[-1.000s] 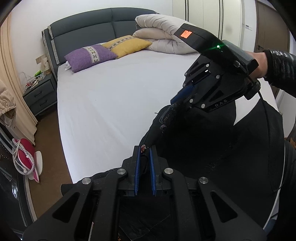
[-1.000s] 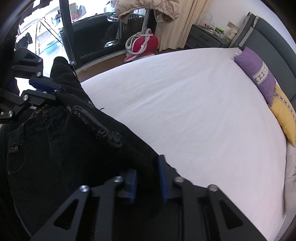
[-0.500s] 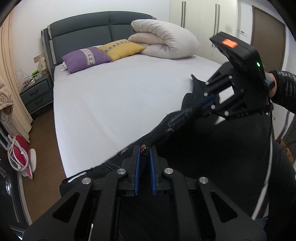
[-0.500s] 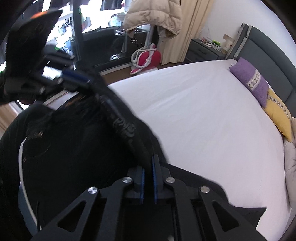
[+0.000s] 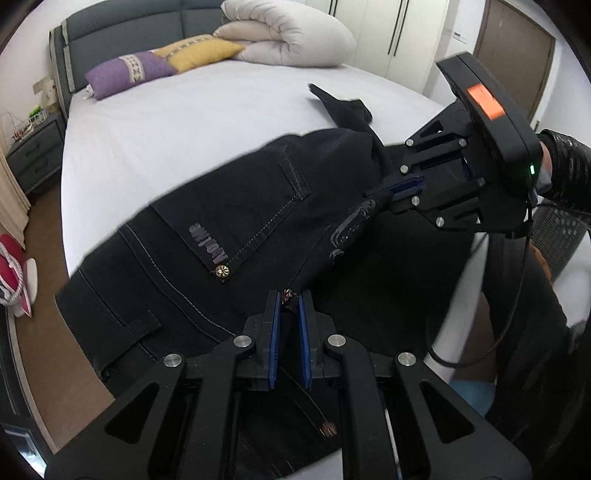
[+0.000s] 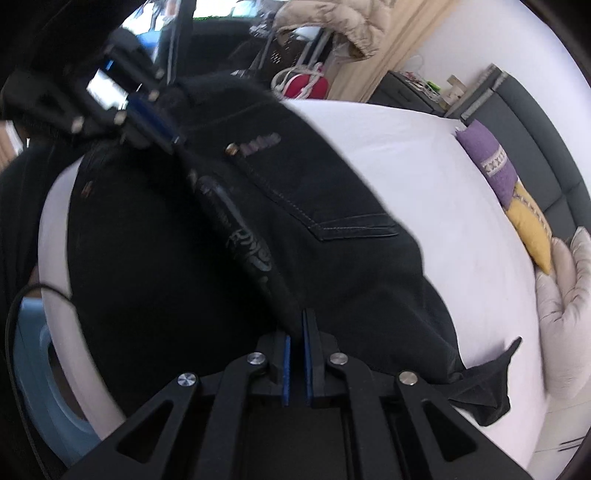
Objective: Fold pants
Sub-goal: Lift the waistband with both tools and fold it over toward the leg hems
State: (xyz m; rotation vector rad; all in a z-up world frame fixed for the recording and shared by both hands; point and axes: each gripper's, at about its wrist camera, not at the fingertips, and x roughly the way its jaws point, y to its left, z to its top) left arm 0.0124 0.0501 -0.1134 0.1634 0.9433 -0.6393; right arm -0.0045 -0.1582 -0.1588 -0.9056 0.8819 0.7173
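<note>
**Left wrist view: black jeans stretched over the bed between two clamped grippers**

Left wrist view takes in the bed (image 5: 155, 122), its white sheet bare up to the grey headboard (image 5: 122, 26). A rolled cream duvet (image 5: 291, 33) lies at the head of the bed, with a yellow pillow (image 5: 199, 51) and a purple pillow (image 5: 125, 72) beside it. A grey nightstand (image 5: 31, 155) stands off the bed's far side.

The black jeans (image 5: 240, 206) hang over the near edge of the bed, back pocket and its metal stud facing up, waistband pulled taut between the tools. One dark leg end (image 5: 347, 107) trails farther up the bed.

The right gripper (image 5: 397, 188), held by a hand in a black sleeve (image 5: 565, 170), is clenched on the waistband; its jaws have just been closing on the fabric. The left gripper (image 5: 288, 295) is clamped tight on the other end of the waistband.
</note>
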